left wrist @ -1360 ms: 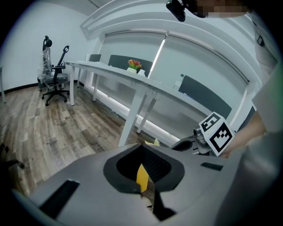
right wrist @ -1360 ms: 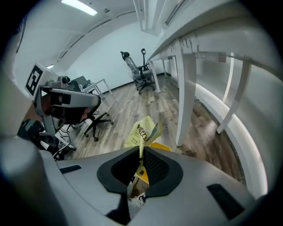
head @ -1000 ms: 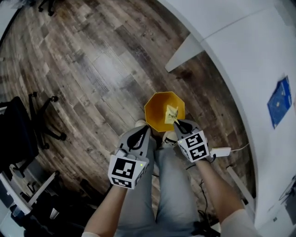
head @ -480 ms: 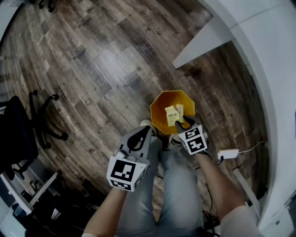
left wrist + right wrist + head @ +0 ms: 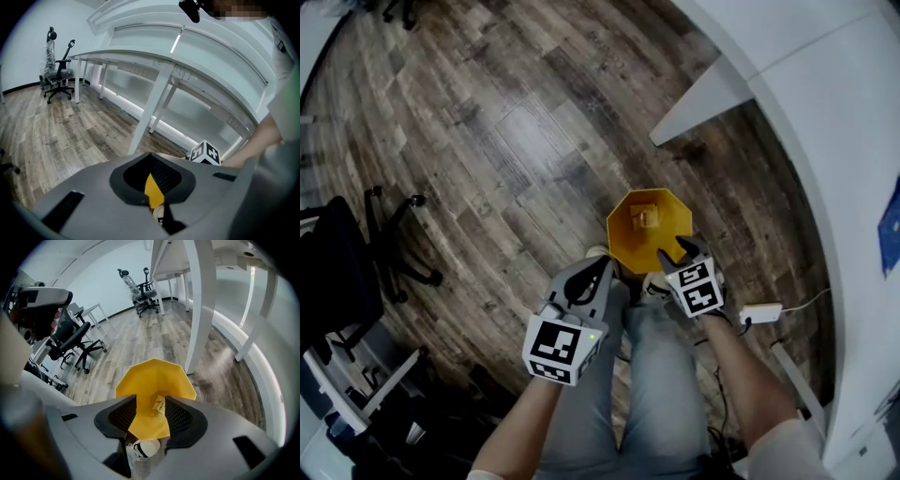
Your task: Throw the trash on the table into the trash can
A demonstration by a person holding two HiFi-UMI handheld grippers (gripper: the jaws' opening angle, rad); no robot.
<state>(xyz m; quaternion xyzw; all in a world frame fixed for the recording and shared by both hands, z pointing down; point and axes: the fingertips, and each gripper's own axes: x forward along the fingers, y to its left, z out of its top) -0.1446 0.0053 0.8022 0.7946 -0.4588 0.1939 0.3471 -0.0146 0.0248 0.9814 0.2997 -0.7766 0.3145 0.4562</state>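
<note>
Nearest, the person's grey-trousered legs (image 5: 652, 375) and bare forearms lead to the two grippers, each topped by a cube with black-and-white square markers. The left gripper (image 5: 600, 266) hangs at the near left of the can over a white shoe (image 5: 595, 251); its jaws are drawn together with nothing between them, only a thin sliver of yellow showing past their dark pads in the left gripper view (image 5: 151, 180). The right gripper (image 5: 685, 249) tilts steeply down over the near right rim of the yellow octagonal plastic trash can (image 5: 626, 246); its jaws have just been opening and now stand apart and empty, the can's inside (image 5: 150, 378) showing through the gap. The small crumpled scrap of yellowish paper trash (image 5: 647, 217) lies inside the can, at its bottom, clear of both grippers (image 5: 160, 405). The can stands on a dark wood-plank floor (image 5: 506, 131). To the right, a white power strip (image 5: 759, 311) lies on the floor. Farther right runs the white tabletop (image 5: 825, 103) on its white leg (image 5: 698, 98). At the far left stands a black office chair (image 5: 389, 253).
</note>
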